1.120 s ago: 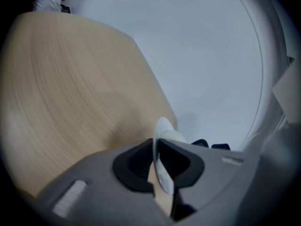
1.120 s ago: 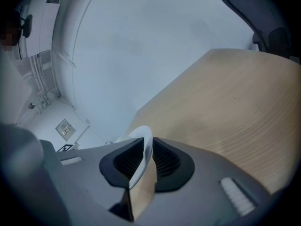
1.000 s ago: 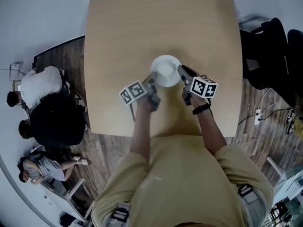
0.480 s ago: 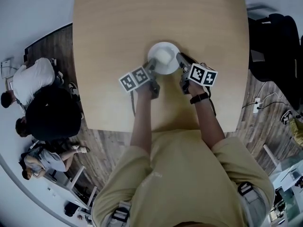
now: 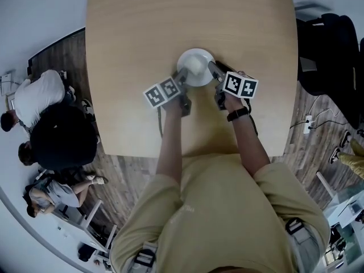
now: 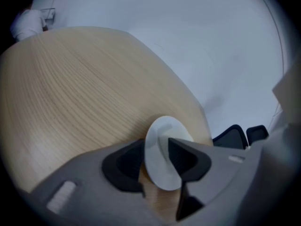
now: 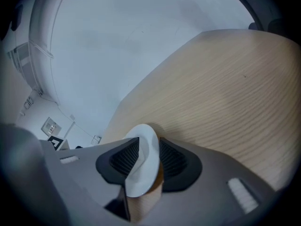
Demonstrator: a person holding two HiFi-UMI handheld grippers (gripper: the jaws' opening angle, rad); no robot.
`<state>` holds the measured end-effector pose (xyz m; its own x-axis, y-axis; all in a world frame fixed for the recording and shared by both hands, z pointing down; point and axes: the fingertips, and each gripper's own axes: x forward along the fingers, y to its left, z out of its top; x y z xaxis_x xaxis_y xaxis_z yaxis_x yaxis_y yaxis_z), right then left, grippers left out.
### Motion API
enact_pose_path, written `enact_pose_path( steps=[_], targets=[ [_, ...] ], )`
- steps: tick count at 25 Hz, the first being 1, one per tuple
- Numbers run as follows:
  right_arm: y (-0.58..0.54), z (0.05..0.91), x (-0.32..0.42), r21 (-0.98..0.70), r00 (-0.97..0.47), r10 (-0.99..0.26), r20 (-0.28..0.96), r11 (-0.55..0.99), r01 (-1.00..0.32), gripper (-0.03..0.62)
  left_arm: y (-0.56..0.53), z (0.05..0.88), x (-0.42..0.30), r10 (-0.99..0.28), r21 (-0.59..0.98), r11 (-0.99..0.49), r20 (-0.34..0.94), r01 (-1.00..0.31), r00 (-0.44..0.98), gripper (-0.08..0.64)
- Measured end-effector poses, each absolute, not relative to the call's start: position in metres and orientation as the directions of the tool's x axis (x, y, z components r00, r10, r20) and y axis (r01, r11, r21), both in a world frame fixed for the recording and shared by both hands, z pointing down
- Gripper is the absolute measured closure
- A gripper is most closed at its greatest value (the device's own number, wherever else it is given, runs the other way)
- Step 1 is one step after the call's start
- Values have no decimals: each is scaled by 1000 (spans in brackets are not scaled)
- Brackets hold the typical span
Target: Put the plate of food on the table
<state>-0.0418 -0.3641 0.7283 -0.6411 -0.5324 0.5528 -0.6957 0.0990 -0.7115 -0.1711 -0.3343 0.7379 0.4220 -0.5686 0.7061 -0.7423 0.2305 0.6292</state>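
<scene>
Fig.: plate (image 5: 195, 67) sits on table (image 5: 142, 27), near centre. My L gripper (image 5: 182, 76) & R gripper (image 5: 212, 68) have just been opening; rim lies betw. each pair of pads, unpinched. Placement approx. done.

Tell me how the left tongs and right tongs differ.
The left tongs straddle the plate's left rim, the right tongs its right rim. The right tongs' wrist wears a dark band; the left tongs' wrist is bare. Shared: both have just been opening, the rim between their jaws.

Open tabletop (image 5: 187, 16) around plate (image 5: 195, 67), black chair (image 5: 329, 53) past right edge
</scene>
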Motion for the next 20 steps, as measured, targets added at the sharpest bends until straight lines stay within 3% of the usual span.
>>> enact_pose_path(
  steps=[5,13,17,20],
  targets=[
    [-358,726,-26,-642,-597,-546,588,134,-755,409,-327,726,-172,-580,603,203,709,-772,401,305],
    [-337,675,-2,-571,-577,-617,535,239,-785,407,-296,683,-172,-649,590,105,651,-801,394,295],
    [-322,632,11,-440,-544,-690,478,348,-828,417,-281,648,-163,-692,484,-45,616,-874,377,305],
    [-304,595,18,-443,-554,-737,388,378,-813,439,-267,621,-145,-714,411,-167,577,-896,398,301]
  ],
)
